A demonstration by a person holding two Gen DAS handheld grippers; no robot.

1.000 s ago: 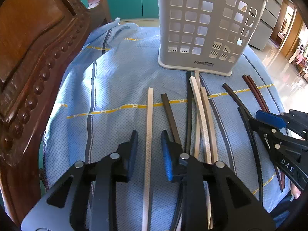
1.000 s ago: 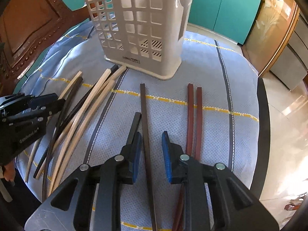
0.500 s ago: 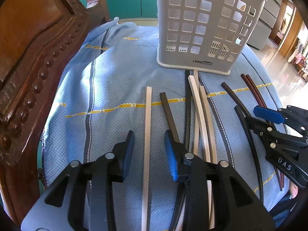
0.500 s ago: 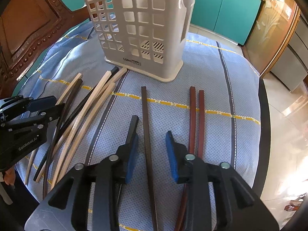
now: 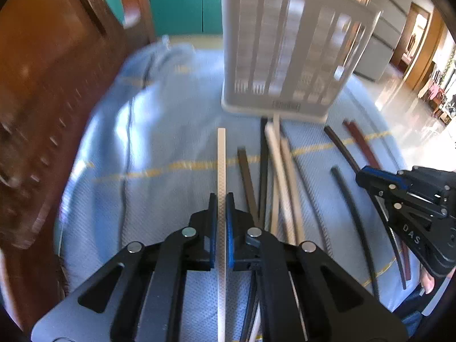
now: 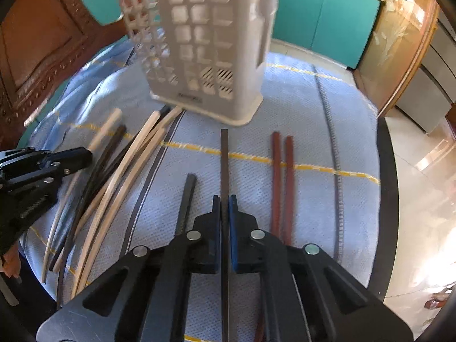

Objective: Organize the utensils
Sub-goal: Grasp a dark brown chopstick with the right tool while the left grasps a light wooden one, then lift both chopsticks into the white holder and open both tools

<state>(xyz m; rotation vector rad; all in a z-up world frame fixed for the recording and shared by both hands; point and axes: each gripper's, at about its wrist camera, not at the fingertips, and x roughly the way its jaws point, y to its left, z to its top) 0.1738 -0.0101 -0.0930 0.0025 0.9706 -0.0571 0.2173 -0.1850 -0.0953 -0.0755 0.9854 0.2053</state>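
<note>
Left hand-held gripper [image 5: 221,199] and right hand-held gripper [image 6: 225,201]: matte black angular linkage arms are carrying round silver pivot screws, with blue pads [image 5: 229,228] lining the inner finger faces. White lettering "DAS" is showing on one black body; bare skin is showing beneath it.

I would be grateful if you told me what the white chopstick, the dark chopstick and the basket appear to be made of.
White chopstick, in the left claw: probably moulded plastic, matt, with a fine dotted surface texture.
Dark chopstick, in the right claw: dull near-black, plastic or lacquered wood; the look leaves it open.
Basket: pale moulded plastic, smooth, with a grid of square cut-outs.
</note>
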